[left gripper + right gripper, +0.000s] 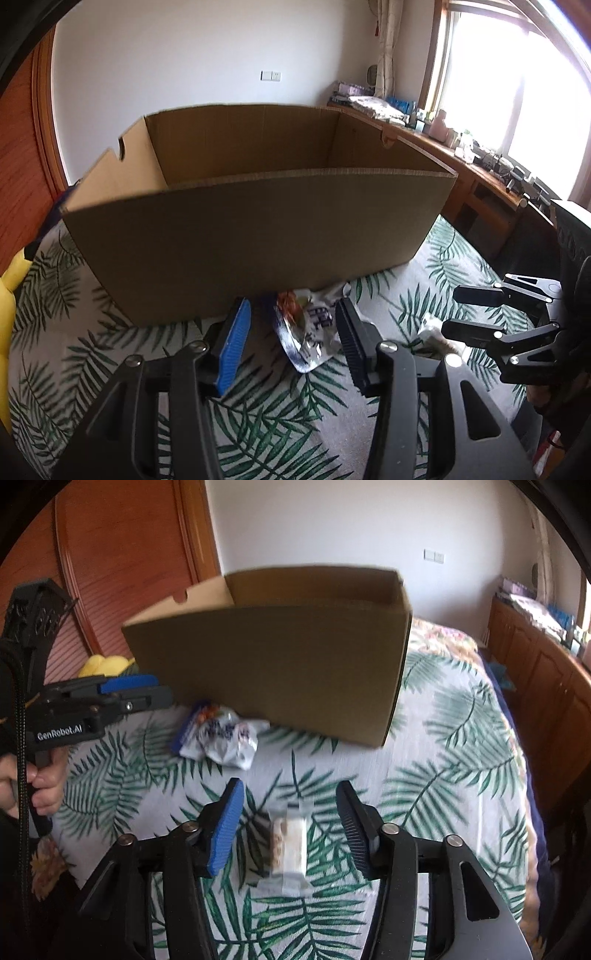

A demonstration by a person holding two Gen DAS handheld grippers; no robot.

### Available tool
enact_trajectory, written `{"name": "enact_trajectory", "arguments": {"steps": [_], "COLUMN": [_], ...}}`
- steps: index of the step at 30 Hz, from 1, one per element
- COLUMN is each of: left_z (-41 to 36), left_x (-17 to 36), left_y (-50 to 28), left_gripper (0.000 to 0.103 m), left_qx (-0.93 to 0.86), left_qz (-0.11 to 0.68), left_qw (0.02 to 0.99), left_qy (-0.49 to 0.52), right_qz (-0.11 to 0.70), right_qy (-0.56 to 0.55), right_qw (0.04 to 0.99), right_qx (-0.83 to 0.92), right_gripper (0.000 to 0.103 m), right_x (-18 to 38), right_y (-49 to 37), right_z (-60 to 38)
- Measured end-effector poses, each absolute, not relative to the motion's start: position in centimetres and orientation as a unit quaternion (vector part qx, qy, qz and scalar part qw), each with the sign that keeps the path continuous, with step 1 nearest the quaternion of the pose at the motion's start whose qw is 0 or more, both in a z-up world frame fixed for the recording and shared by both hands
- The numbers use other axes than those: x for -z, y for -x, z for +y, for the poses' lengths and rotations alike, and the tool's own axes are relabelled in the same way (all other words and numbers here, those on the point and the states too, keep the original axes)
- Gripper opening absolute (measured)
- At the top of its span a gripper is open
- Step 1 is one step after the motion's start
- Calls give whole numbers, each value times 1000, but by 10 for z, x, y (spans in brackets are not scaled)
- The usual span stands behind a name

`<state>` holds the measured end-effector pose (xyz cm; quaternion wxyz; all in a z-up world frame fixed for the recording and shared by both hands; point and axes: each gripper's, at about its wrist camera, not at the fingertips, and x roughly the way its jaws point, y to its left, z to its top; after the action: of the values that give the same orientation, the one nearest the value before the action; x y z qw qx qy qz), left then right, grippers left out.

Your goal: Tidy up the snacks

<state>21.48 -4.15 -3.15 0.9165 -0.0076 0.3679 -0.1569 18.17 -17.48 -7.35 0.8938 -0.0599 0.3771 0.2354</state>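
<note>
An open brown cardboard box (258, 229) (277, 664) stands on a leaf-print bedspread (258, 413) (443, 738). A crumpled white and blue snack packet (310, 332) (221, 738) lies against the box's near wall. My left gripper (291, 332) is open, its pads on either side of the packet and apart from it; the right wrist view shows this gripper (162, 688) at the left. A small pale wrapped snack bar (290, 845) (436, 332) lies flat on the bedspread. My right gripper (291, 823) (452, 310) is open around the bar without touching it.
A yellow plush toy (11, 280) (105, 664) sits left of the box. A wooden wardrobe door (129, 554) rises behind it. A cluttered wooden sideboard (461, 166) (535, 664) runs under the window on the right. A hand (44, 786) holds the left gripper's handle.
</note>
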Motion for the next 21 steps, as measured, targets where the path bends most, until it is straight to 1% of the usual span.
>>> {"name": "enact_trajectory", "arguments": {"steps": [9, 10, 12, 14, 21], "left_z": [-58, -60, -63, -62, -76], "left_x": [43, 44, 45, 48, 52], "left_y": [-218, -219, -220, -222, -232], "left_gripper": [48, 48, 48, 48, 49], "left_qx": [165, 164, 163, 162, 155], "left_qz": [386, 387, 390, 391, 395], "left_qw": [907, 907, 906, 906, 906], "left_qy": [3, 2, 1, 0, -12], "right_qz": [409, 412, 415, 416, 394], "right_qy": [80, 80, 84, 88, 111], "right_qw": [878, 877, 876, 875, 885], "right_qx": [-234, -233, -230, -230, -222], "right_gripper": [46, 44, 31, 21, 21], "right_x": [96, 98, 101, 103, 107], "right_y": [-179, -179, -180, -180, -173], "right_z": [-173, -174, -175, -175, -170]}}
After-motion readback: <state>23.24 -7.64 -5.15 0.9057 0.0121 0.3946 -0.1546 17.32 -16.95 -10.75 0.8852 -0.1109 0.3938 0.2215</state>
